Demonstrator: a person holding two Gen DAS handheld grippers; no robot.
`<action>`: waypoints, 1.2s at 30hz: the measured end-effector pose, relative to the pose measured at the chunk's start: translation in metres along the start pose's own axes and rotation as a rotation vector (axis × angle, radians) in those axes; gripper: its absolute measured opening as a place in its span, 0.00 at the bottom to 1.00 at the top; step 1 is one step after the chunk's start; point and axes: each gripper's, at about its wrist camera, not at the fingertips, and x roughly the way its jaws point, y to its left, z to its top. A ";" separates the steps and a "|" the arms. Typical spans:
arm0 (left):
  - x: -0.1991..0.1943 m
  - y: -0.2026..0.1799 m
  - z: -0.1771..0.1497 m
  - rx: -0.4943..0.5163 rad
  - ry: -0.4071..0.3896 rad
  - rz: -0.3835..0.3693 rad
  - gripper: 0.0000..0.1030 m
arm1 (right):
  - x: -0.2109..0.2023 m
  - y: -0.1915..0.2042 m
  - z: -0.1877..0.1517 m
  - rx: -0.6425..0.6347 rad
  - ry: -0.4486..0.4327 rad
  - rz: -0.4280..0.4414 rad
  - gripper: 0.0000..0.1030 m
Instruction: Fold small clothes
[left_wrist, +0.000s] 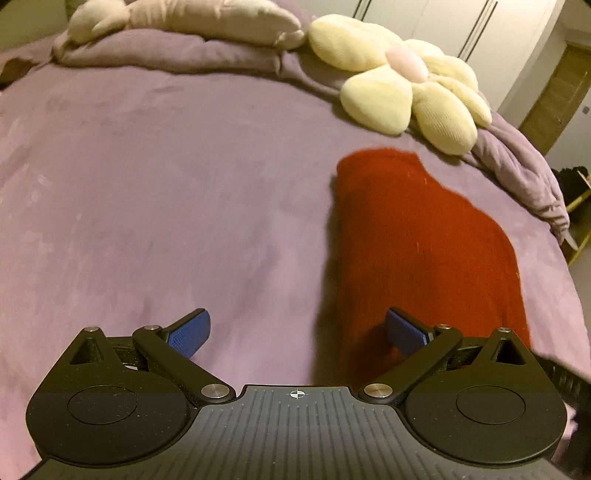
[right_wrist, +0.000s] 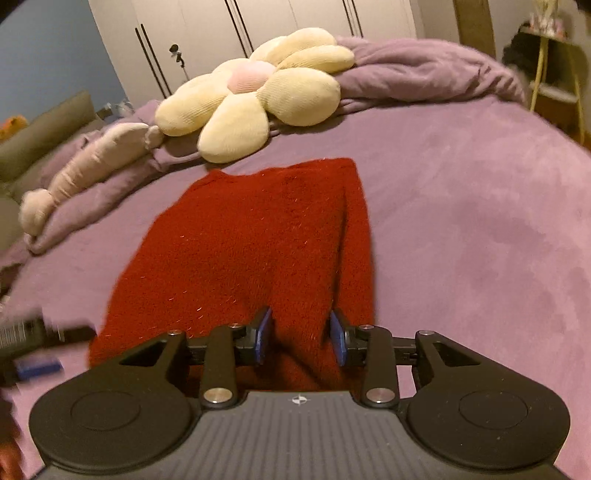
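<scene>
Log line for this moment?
left gripper: open, empty | right gripper: open over sweater | sweater: folded, flat on bed

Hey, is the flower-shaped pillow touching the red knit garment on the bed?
Apart. In the right wrist view a strip of bare purple bedcover shows between the flower pillow and the far edge of the red garment.
</scene>
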 end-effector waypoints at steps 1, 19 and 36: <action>-0.001 -0.001 -0.004 0.010 0.001 -0.001 1.00 | -0.002 -0.002 -0.003 0.013 0.008 0.001 0.35; 0.031 -0.014 -0.011 0.064 0.115 0.074 1.00 | 0.011 -0.001 -0.017 -0.013 0.143 -0.187 0.53; -0.074 -0.031 -0.032 0.300 0.012 0.156 1.00 | -0.079 0.025 -0.074 -0.069 0.242 -0.133 0.96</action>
